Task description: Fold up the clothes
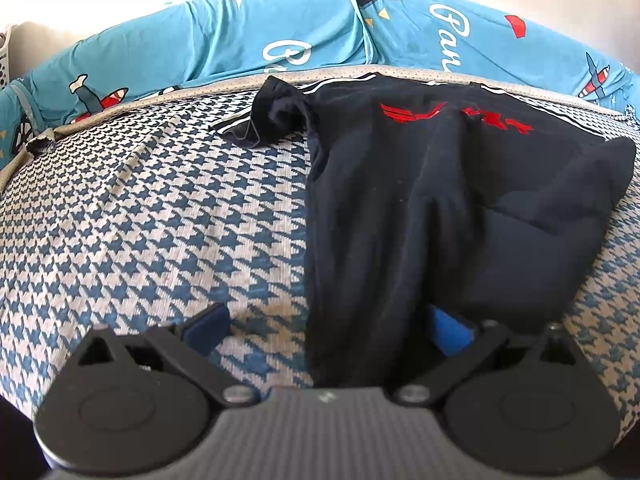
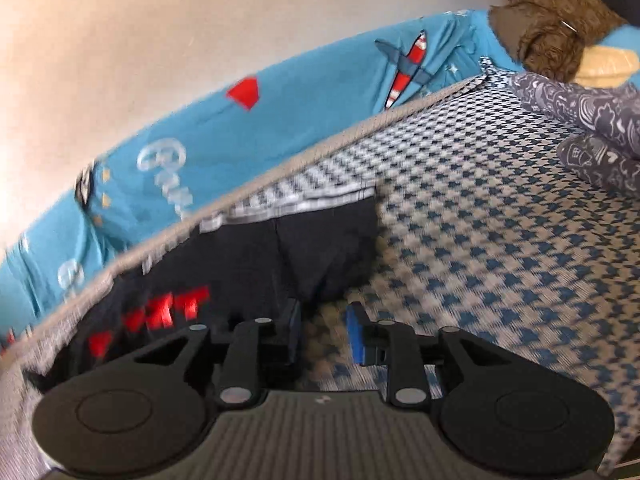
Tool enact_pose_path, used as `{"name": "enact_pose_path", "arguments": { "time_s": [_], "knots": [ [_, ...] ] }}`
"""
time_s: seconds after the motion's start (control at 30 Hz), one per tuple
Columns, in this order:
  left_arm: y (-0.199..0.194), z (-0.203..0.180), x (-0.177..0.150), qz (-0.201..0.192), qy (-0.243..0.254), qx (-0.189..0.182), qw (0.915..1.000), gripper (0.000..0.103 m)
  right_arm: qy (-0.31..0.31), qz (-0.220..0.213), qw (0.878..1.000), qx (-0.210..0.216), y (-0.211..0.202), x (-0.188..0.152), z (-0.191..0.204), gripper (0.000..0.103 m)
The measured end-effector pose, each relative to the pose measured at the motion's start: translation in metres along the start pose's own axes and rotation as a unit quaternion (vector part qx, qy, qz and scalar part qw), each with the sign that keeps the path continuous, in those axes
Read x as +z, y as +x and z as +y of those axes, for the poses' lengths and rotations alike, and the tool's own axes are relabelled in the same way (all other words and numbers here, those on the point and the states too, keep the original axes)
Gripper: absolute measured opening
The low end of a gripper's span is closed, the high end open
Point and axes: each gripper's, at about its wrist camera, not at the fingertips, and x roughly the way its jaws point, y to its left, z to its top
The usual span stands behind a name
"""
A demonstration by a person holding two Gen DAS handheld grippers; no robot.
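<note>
A dark navy garment [image 1: 420, 184] with a red print lies on the houndstooth bedspread [image 1: 140, 220], its left sleeve [image 1: 276, 108] bunched up and its right side folded inward. My left gripper [image 1: 330, 330] stands open at the garment's near hem; the cloth runs between the wide-apart jaws and lies against the right pad [image 1: 452, 332]. In the blurred right wrist view the same garment [image 2: 320, 248] lies just ahead and to the left. My right gripper [image 2: 325, 332] is open a little beside the cloth's edge, with only the bedspread [image 2: 500, 260] showing between its pads.
A blue cartoon-print cloth [image 1: 240, 36] runs along the bed's far edge against a pale wall and appears as the blue cloth [image 2: 240, 140] in the right wrist view. Grey patterned bedding rolls [image 2: 592, 120] and a brown plush object [image 2: 552, 32] sit at the right. A white basket [image 1: 4, 56] is far left.
</note>
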Motion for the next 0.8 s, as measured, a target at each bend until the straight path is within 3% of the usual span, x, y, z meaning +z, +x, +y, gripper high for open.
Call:
{"name": "enact_pose_path", "arguments": {
  "time_s": [0.2,0.37,0.57,0.73,0.8],
  "knots": [
    [-0.001,0.000,0.000,0.001,0.000,-0.001,1.0000,0.103,-0.018,0.057,0.998,0.025,0.005,-0.022,0.007,0.035],
    [-0.001,-0.001,0.000,0.001,-0.001,0.000,1.0000,0.103,-0.019,0.032,0.998,0.040,0.014,-0.023,0.015,0.055],
    [0.000,-0.001,0.000,0.000,-0.002,-0.001,1.0000,0.103,0.002,0.028,0.999,0.034,0.038,-0.024,0.020,0.059],
    [0.001,0.000,0.000,-0.002,-0.002,-0.002,1.0000,0.103,-0.001,0.029,0.999,0.037,0.054,-0.027,0.029,0.055],
    [0.002,0.000,0.000,-0.002,-0.002,-0.002,1.0000,0.103,-0.010,0.032,0.999,0.043,0.056,-0.028,0.033,0.027]
  ]
}}
